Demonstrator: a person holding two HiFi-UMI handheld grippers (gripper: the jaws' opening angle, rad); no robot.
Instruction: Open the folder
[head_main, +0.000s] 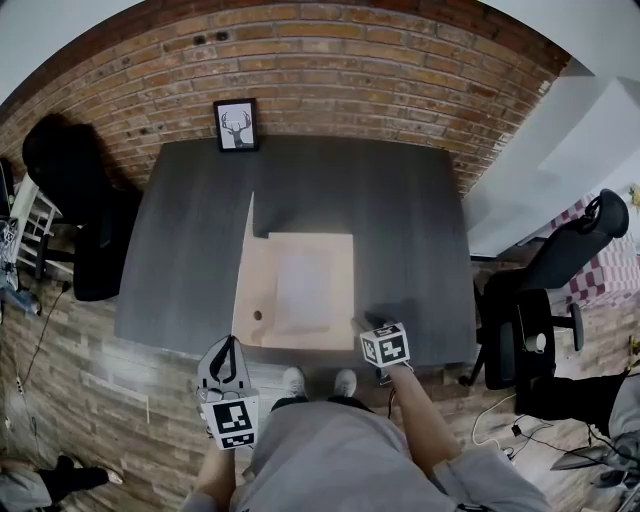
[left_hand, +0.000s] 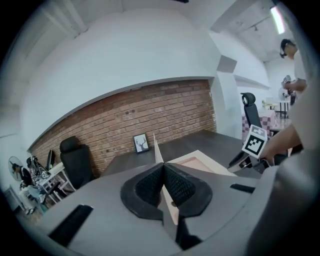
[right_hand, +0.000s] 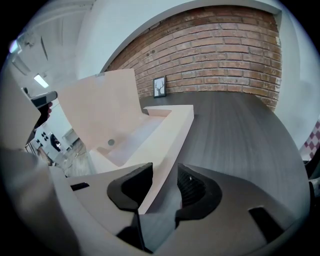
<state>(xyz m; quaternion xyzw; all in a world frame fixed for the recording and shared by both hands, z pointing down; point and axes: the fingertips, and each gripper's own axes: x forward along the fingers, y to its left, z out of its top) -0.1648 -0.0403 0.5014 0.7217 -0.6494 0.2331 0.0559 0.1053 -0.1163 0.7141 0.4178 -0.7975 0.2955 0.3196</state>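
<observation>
Between my left tongs (left_hand: 163, 172) the front cover (left_hand: 156, 150) of the folder (head_main: 300, 290) is pinched tight, the jaws closed flat on its thin free edge, so the cover stands nearly upright off the counter (head_main: 400, 220) and runs straight away from the tips. Across from them my right tongs (right_hand: 165, 172) sit at the folder's near right corner with the jaws apart, straddling the edge of the lower leaf (right_hand: 167, 127). Bare counter shows between that edge and one pad, so I read this as a steadying hold and not a clamp. From the right tongs the raised cover (right_hand: 100, 105) rises on the far side of the lower leaf, hinged along its left side. I judge the opening to be roughly half done, with the cover up but not yet laid over. The next move calls for me to swing the left tongs on outward, away from the right tongs, and lower them until the cover lies flat on the counter beside the hinge. The grip should let go only once the cover is down, while the right tongs keep the lower leaf from sliding or lifting.
</observation>
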